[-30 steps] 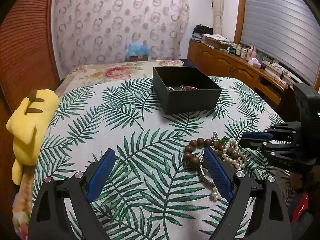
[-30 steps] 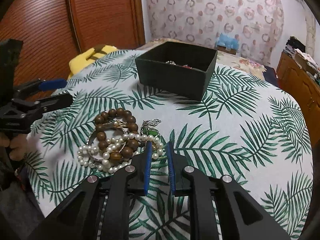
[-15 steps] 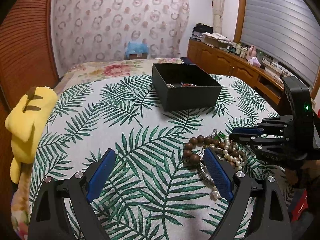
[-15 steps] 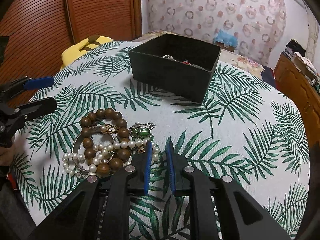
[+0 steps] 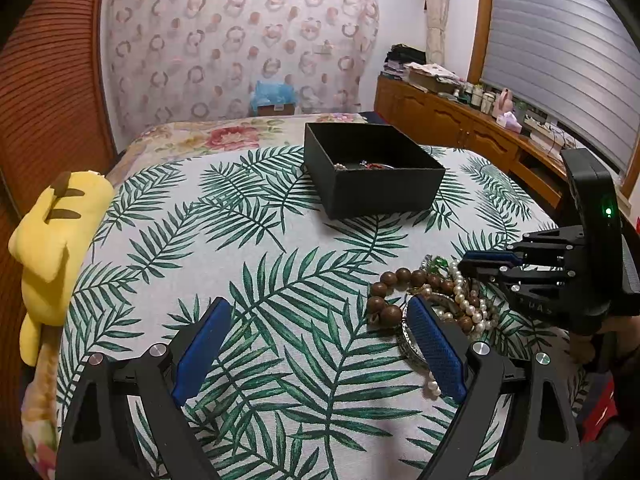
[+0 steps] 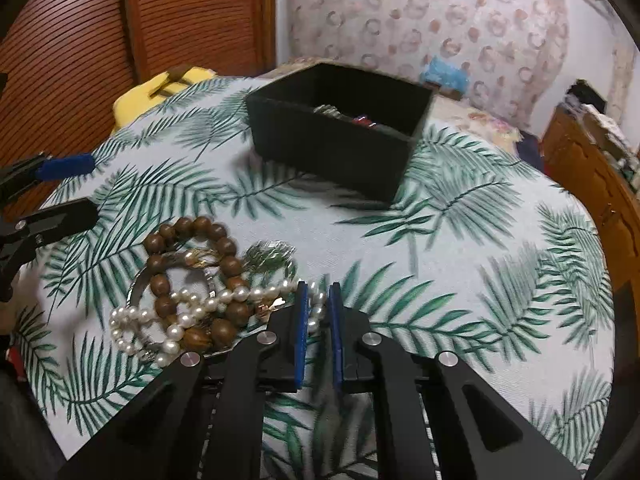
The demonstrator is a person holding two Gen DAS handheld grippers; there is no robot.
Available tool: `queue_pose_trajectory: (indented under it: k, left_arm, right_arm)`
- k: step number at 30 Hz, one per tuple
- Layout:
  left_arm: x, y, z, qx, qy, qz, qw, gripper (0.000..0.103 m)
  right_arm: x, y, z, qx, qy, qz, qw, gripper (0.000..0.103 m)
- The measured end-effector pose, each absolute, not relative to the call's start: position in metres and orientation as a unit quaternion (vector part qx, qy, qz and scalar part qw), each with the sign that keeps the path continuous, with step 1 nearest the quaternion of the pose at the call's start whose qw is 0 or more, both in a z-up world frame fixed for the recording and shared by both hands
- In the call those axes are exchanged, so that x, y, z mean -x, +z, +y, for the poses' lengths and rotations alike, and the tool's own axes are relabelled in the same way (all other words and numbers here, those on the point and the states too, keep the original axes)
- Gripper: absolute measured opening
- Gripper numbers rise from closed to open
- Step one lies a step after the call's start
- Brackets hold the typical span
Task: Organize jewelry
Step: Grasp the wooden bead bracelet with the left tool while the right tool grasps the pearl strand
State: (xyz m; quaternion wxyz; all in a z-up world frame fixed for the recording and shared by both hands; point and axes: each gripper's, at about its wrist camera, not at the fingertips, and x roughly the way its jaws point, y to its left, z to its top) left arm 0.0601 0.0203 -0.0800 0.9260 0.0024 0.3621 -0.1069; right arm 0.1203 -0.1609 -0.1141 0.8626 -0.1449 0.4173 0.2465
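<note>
A heap of jewelry lies on the palm-print cloth: a brown wooden bead bracelet, a white pearl strand, a green-stone piece and a silver bangle. The heap also shows in the left wrist view. A black open box with a few pieces inside stands further back, also in the right wrist view. My left gripper is open wide, its right finger beside the heap. My right gripper has its jaws nearly together around the end of the pearl strand.
A yellow plush toy hangs at the left edge of the cloth-covered surface. A wooden sideboard stands at the right. A wooden slatted door is behind.
My right gripper has moved forward and down onto the heap's edge, with the pearl strand now between its fingers. The left gripper has stayed put.
</note>
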Motion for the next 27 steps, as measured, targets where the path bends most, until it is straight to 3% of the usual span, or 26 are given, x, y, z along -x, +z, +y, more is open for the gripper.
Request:
queue_pose_trajectory:
  k: [4,13,24,27]
  left_arm:
    - [-0.061,-0.081,0.022,-0.001,-0.107,0.363,0.925,0.086]
    - [-0.068,-0.086,0.021,0.001,-0.124,0.373,0.920,0.085]
    - [-0.101,-0.093,0.000,-0.017,-0.186,0.413,0.891,0.041]
    - [-0.108,-0.096,-0.010,-0.032,-0.199,0.423,0.883,0.037]
  right_arm:
    - [-0.122,-0.115,-0.159,0.144,0.253,0.415,0.862,0.009]
    - [-0.106,-0.088,-0.176,0.124,0.258,0.371,0.883,0.008]
    - [-0.096,-0.058,-0.191,0.107,0.253,0.339,0.900,0.008]
    - [-0.096,-0.057,-0.192,0.107,0.253,0.339,0.900,0.008]
